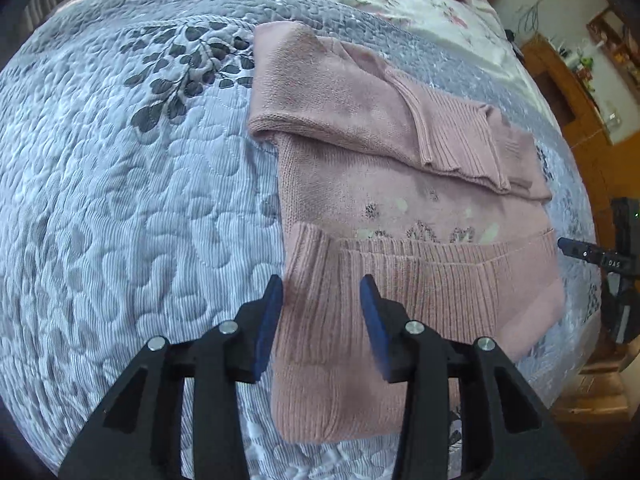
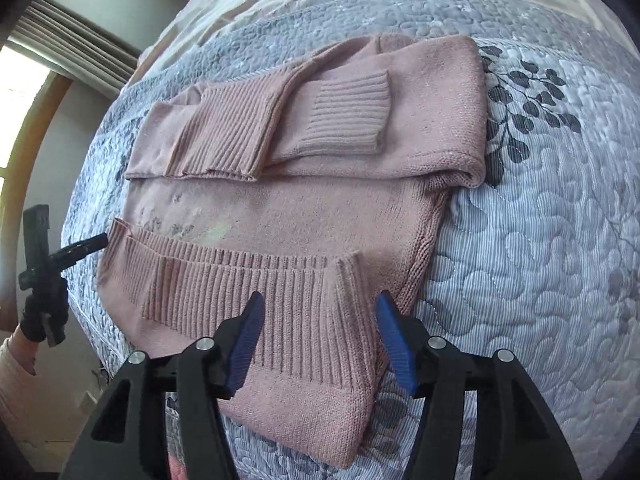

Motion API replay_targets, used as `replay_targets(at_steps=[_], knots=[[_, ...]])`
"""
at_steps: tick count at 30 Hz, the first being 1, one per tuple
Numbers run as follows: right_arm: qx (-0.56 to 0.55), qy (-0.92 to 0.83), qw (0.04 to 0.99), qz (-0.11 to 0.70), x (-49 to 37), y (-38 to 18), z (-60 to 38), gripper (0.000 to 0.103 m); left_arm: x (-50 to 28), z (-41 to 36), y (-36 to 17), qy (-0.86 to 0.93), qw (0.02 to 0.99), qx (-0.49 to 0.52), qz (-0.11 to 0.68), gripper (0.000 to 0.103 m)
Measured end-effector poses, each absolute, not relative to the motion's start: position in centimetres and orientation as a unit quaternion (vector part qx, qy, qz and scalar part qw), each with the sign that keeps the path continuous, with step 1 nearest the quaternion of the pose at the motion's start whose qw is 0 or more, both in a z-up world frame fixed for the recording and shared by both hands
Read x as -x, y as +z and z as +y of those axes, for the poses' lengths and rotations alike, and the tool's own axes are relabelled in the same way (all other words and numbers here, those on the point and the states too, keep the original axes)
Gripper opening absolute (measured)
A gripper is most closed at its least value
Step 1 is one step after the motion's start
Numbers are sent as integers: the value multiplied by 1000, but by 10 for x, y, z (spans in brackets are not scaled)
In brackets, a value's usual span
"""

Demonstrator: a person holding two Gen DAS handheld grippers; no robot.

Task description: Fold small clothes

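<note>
sweater cuff only in right view

Pink knit sweater, partly folded, flat on the quilt. Far portion doubled over the body, two ribbed cuffs lying on top. Near ribbed hem turned back toward the middle. Small grey and pale flower pattern shows between the folds. Edges roughly squared.
</note>
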State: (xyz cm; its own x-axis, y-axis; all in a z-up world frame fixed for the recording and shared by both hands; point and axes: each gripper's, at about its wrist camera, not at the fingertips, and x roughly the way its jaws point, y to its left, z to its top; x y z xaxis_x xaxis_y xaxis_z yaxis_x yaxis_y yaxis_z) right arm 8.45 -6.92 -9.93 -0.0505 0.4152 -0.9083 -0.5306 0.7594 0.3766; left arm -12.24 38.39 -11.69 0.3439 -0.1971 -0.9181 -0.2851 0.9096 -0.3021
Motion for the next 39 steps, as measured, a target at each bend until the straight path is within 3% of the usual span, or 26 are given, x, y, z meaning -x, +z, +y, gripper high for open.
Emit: replay_targets(at_steps=[5, 8, 11, 13, 15, 27, 39], knots=[[61, 343, 679, 646, -86, -112, -64, 58, 106, 378, -130, 19, 785, 185, 591, 41], [79, 340, 675, 650, -85, -120, -60, 58, 106, 374, -132, 26, 788, 164, 593, 23], [91, 338, 675, 650, -83, -123, -59, 52, 110, 371, -129, 27, 794, 159, 586, 11], [102, 341, 673, 649, -81, -125, -58, 17, 114, 370, -125, 28, 799, 154, 580, 8], [97, 349, 673, 645, -78, -123, -60, 12, 119, 368, -117, 28, 808, 147, 570, 7], [57, 360, 701, 612, -64, -67, -87, 10, 146, 349, -62, 43, 855, 130, 501, 6], [-5, 351, 764, 542, -126, -5, -83, 10, 87, 368, -4, 70, 899, 136, 410, 6]])
